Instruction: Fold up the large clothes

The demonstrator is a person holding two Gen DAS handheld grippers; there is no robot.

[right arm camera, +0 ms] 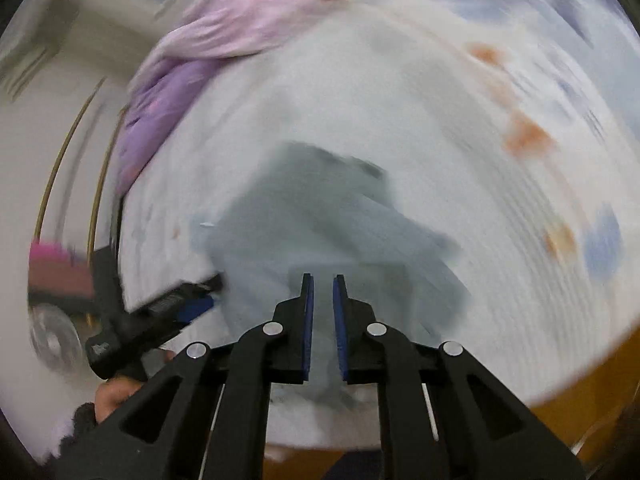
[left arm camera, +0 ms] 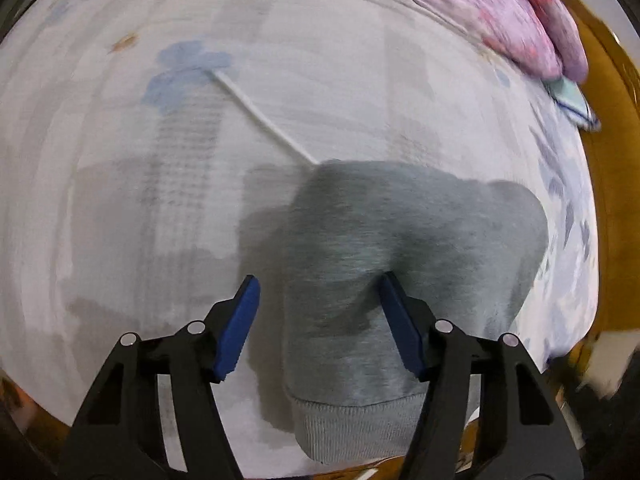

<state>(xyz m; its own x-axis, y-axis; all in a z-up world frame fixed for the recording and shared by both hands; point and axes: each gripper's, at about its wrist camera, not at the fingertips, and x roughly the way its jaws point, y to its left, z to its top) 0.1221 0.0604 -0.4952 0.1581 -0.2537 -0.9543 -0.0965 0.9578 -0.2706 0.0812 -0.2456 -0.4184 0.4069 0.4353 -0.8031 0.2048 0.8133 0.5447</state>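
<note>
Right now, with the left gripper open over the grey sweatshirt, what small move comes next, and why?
Probably lower and close the left gripper on the grey fleece sweatshirt. Its jaws stand wide apart above the fabric, gripping nothing, with the ribbed hem just below; the right gripper looks nearly shut.

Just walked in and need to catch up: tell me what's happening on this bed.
A person with a gripper in each hand is folding a grey sweatshirt on a floral bedsheet. The left gripper is open, straddling the sweatshirt near its ribbed hem. The right gripper is nearly closed over the grey fabric; blur hides whether it pinches any. A pink garment lies aside.
</note>
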